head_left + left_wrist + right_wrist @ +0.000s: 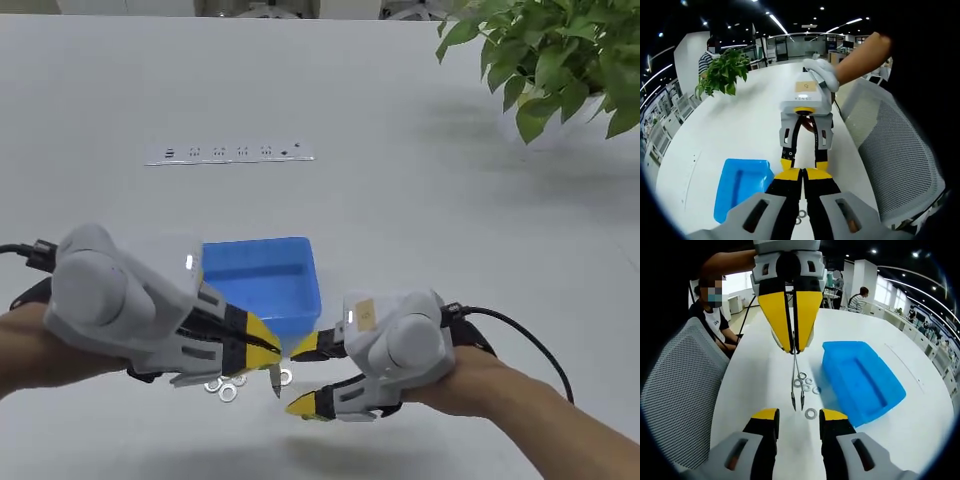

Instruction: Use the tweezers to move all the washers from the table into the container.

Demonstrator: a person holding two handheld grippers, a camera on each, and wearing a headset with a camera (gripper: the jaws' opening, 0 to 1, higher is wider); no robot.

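Observation:
My left gripper [272, 350] is shut on slim metal tweezers [273, 380], whose tips hang just above the white table. In the right gripper view the tweezers [797, 385] point down from the left gripper's yellow jaws [792, 351], with a small gap between the tips. Several steel washers [806, 385] lie in a cluster beside them, and one washer [811, 413] lies apart, nearer my right gripper [799, 415]. The right gripper [297, 378] faces the left one, open and holding nothing. A blue container [262, 275] stands just behind the washers [228, 387].
A white power strip [228, 153] lies farther back on the table [400, 200]. A green potted plant [545, 60] stands at the far right corner. A grey mesh chair [680, 390] is beside the table's near edge. People sit in the background.

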